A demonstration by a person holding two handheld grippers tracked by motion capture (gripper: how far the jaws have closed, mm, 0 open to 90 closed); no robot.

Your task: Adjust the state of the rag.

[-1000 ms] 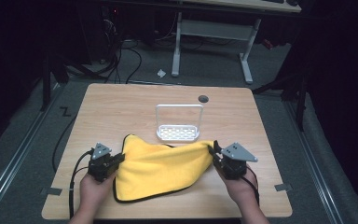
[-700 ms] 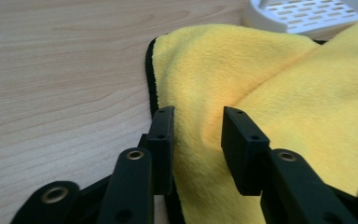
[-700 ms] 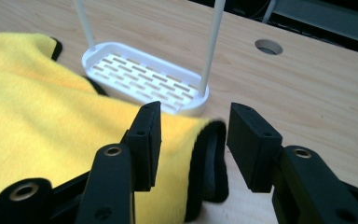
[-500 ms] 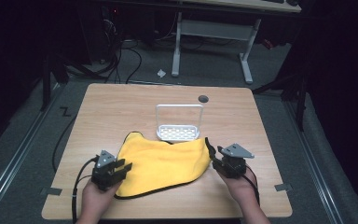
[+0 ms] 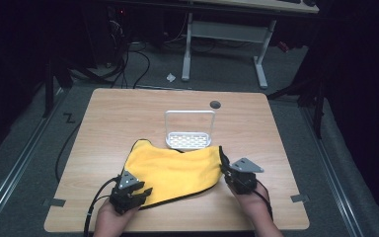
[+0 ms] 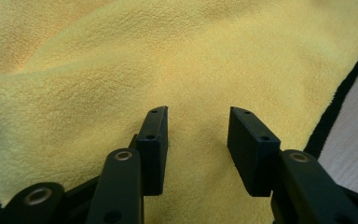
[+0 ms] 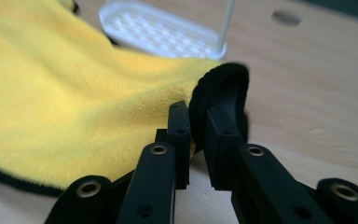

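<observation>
**Cloth pinned at one corner**

The yellow cloth lies on the tabletop before a white rack. Right gripper fingers pinch its black hem; left gripper fingers are spread above it. Probably folding: grip the near edge squarely first.

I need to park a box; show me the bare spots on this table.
Free: the far-left wood beside the rack, and the right side past the hole. Crowded: the near middle, where the cloth lies between both hand-held grippers.
</observation>
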